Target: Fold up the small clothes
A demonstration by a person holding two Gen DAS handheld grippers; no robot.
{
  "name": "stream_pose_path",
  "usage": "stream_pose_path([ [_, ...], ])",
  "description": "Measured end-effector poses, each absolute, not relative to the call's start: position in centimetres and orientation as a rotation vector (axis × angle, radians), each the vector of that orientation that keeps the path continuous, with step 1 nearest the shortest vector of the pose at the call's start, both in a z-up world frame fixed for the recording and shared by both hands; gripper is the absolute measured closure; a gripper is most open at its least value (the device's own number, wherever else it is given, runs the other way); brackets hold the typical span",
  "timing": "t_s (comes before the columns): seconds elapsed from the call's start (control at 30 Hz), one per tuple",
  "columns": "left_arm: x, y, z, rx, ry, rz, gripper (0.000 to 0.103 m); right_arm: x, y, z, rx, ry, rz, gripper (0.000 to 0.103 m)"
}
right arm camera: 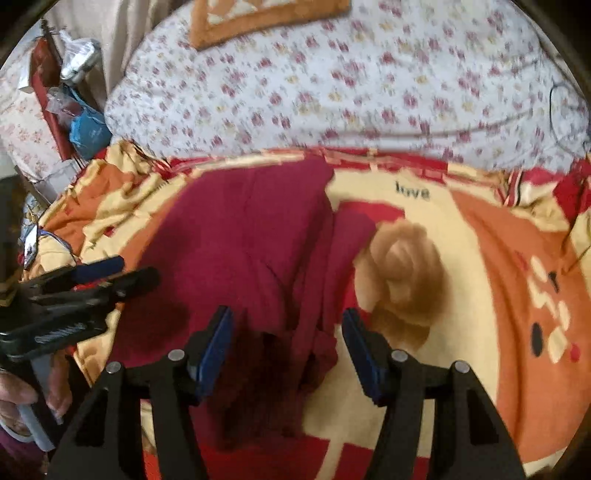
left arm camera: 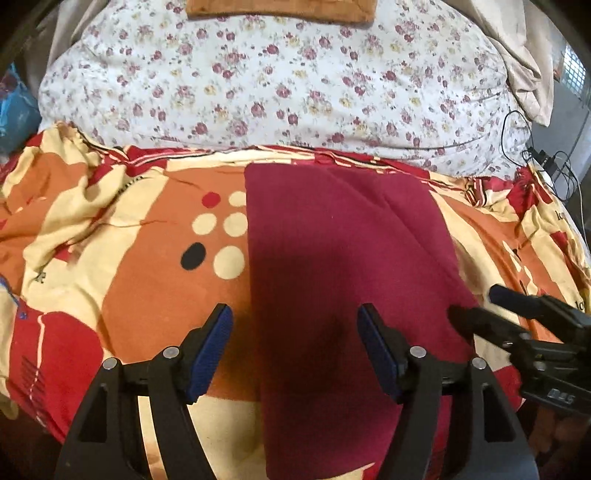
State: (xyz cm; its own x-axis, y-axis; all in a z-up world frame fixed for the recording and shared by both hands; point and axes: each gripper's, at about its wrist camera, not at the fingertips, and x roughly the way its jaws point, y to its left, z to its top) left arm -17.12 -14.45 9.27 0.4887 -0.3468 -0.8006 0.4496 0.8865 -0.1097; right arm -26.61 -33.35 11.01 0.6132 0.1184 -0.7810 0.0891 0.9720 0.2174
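Over on the far left, beside the bed, sits a blue bag (right arm camera: 88,129) among some clutter. The bed is covered by a patterned blanket (left arm camera: 140,280) in orange, cream and red, and beyond that blanket lies a white floral quilt (left arm camera: 280,85) with an orange-brown mat (left arm camera: 280,9) on top of it. The maroon garment (left arm camera: 332,251) lies flat on the blanket, roughly in its middle, folded into a long rectangle; its right edge looks rumpled from the right wrist view. The left gripper (left arm camera: 294,343) hovers over the near left edge of the garment, its blue-padded fingers (left arm camera: 210,350) spread wide with nothing between them. The right gripper (right arm camera: 287,341) hangs over the garment's near right part, fingers (right arm camera: 360,350) equally wide apart and holding nothing. Right of the garment, a rose is printed on the blanket, and at the far right edge of the bed some black cables (left arm camera: 546,158) trail off
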Motion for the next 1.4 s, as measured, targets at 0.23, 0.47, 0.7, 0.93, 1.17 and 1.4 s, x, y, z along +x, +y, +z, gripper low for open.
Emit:
stream_pose_path([
  [0.23, -18.1, -13.7, 10.6, 0.119, 0.908, -0.452, 0.043, -27.6, -31.8, 14.1, 0.208, 0.835, -0.026, 0.026],
  [0.47, -18.9, -12.8, 12.1, 0.103, 0.861, -0.431, 0.043, -27.9, -31.3, 14.8, 0.265, 0.810, -0.051, 0.021],
  [0.7, -19.1, -12.2, 12.8, 0.095, 0.829, -0.410, 0.043, -27.9, -31.0, 14.5, 0.273, 0.809, -0.068, 0.021],
  [0.93, -19.4, -12.2, 12.9, 0.104, 0.819, -0.399, 0.045, -27.7, -30.8, 14.4, 0.260, 0.812, -0.076, 0.021],
  [1.17, -19.3, -12.0, 12.6, 0.109, 0.821, -0.395, 0.046, -27.4, -30.5, 14.0, 0.249, 0.827, -0.078, 0.021],
  [1.4, -19.1, -12.0, 12.3, 0.114, 0.827, -0.396, 0.046, -27.2, -30.4, 13.7, 0.254, 0.840, -0.074, 0.021],
])
